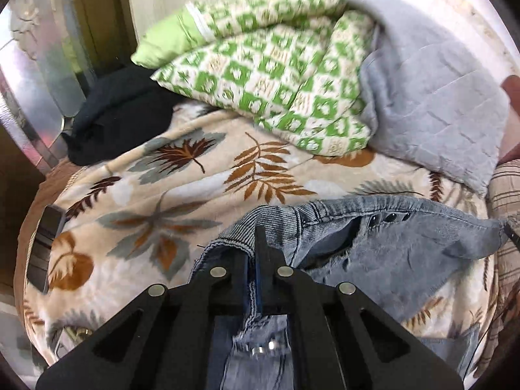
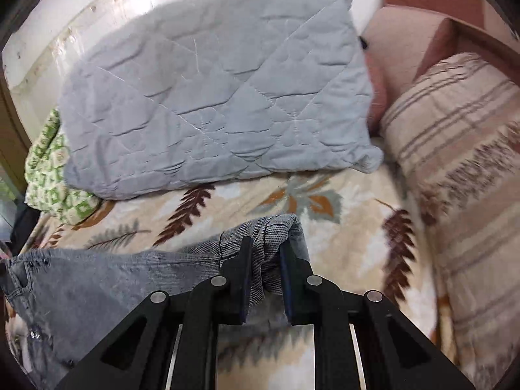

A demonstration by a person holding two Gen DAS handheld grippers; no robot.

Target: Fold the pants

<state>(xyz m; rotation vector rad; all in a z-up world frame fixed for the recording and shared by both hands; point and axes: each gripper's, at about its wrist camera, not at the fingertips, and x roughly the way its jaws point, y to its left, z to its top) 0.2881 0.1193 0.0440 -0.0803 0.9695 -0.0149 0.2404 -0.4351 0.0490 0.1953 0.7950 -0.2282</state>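
Garment: one pair of faded grey-blue denim pants (image 1: pixel 373 243), held up by its waistband over the bed, the rest trailing down to the cover.
Left tongs (image 1: pixel 256 237): clenched on the waistband edge near the fly, its three dark rivets just to the side.
Right tongs (image 2: pixel 265 250): clenched on a thick bunch of the ribbed waistband at the other end, so the jaws stand slightly apart around the cloth.
Why held so: two grips at opposite ends of the waist stretch the top edge taut; I judge this lets the legs hang straight before the pants are laid out for a fold.
Bed: one leaf-patterned beige fleece blanket (image 1: pixel 182 195) serves as the folding surface.
Bedding behind: one grey quilted cover (image 2: pixel 211 91), one green-and-white checked quilt (image 1: pixel 276 74), one black garment (image 1: pixel 123 113), one striped beige cushion (image 2: pixel 461 136).
Stage: early, no fold made yet.
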